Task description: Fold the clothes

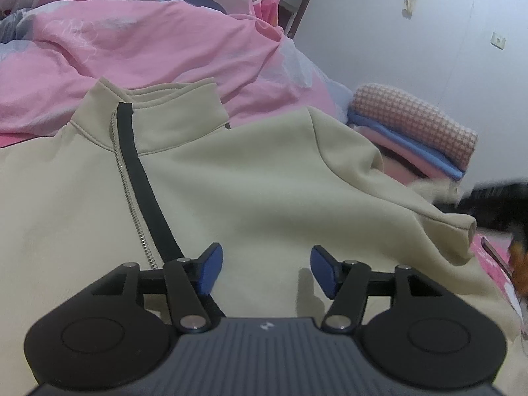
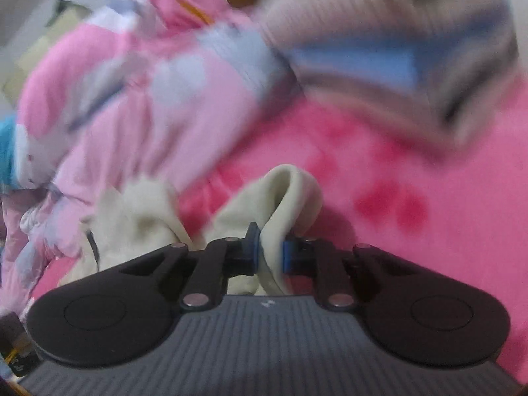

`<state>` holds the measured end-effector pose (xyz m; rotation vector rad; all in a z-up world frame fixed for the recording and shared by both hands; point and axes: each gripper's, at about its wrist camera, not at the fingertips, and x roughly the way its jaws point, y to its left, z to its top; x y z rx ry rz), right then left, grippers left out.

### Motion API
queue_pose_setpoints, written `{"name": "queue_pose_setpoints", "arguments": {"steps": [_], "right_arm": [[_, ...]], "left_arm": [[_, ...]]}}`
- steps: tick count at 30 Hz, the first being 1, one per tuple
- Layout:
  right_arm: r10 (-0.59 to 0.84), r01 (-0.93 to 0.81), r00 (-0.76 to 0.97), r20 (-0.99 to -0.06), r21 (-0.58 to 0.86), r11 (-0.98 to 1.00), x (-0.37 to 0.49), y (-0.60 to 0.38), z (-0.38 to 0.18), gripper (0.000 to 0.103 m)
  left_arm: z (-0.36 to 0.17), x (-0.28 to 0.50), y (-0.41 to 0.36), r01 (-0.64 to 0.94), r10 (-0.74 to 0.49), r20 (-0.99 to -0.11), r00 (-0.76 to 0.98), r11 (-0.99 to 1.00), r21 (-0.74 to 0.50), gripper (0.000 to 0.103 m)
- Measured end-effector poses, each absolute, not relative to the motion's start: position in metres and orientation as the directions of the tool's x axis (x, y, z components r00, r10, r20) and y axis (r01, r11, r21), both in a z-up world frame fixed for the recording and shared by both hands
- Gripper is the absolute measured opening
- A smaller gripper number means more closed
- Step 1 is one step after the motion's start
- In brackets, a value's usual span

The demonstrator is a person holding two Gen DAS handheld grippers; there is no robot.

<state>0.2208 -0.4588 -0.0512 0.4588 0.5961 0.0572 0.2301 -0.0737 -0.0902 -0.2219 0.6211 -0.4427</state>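
Black left gripper (image 1: 265,269) with blue pads fills the bottom of its view, jaws spread apart with nothing between them, hovering just over the cream zip-neck sweatshirt (image 1: 231,191), which lies flat on the bed, collar up toward the rumpled pink duvet (image 1: 148,43). Its black-edged metal zipper (image 1: 132,198) runs down under the left finger, lower end hidden. Sweatshirt's left side and hem cut off by frame and gripper. Folded stack of pink, blue and checked cloths (image 1: 419,138) sits beyond its sleeve by the wall. Right edge is smeared: a dark blur, probably the other gripper. Right gripper (image 2: 269,252) is clamped on a fold of cream fabric over the bright pink sheet (image 2: 412,198); background heavily motion-blurred, bedding patterns unreadable.
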Motion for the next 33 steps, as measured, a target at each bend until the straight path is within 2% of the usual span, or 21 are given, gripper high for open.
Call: {"name": "queue_pose_setpoints", "arguments": {"steps": [6, 12, 14, 19, 24, 29, 31, 33], "right_arm": [[0.028, 0.041, 0.935, -0.353, 0.185, 0.982, 0.226, -0.454, 0.051, 0.011], [0.014, 0.008, 0.953, -0.303, 0.07, 0.998, 0.253, -0.447, 0.092, 0.011], [0.009, 0.017, 0.953, -0.303, 0.081, 0.997, 0.254, -0.444, 0.089, 0.011], [-0.033, 0.116, 0.939, -0.342, 0.223, 0.968, 0.231, -0.472, 0.051, 0.012], [0.036, 0.143, 0.917, -0.398, 0.411, 0.901, 0.194, -0.508, -0.004, 0.017], [-0.095, 0.306, 0.846, -0.525, 0.33, 0.893, 0.171, -0.526, -0.048, 0.035], [-0.135, 0.339, 0.833, -0.536, 0.303, 0.89, 0.16, -0.533, -0.053, 0.042], [-0.173, 0.348, 0.837, -0.519, 0.261, 0.9, 0.15, -0.53, -0.049, 0.045]], "left_arm": [[-0.089, 0.232, -0.073, 0.334, -0.464, -0.512, 0.723, 0.884, -0.329, 0.06], [-0.09, 0.232, -0.073, 0.336, -0.465, -0.511, 0.724, 0.883, -0.327, 0.06], [-0.09, 0.232, -0.073, 0.336, -0.464, -0.512, 0.723, 0.884, -0.326, 0.06], [-0.089, 0.231, -0.073, 0.336, -0.463, -0.513, 0.723, 0.884, -0.324, 0.06], [-0.089, 0.23, -0.072, 0.337, -0.464, -0.514, 0.721, 0.884, -0.325, 0.06], [-0.089, 0.231, -0.072, 0.337, -0.464, -0.516, 0.72, 0.884, -0.325, 0.06], [-0.089, 0.231, -0.072, 0.336, -0.464, -0.517, 0.72, 0.884, -0.325, 0.06], [-0.088, 0.231, -0.072, 0.336, -0.463, -0.517, 0.72, 0.884, -0.324, 0.06]]}}
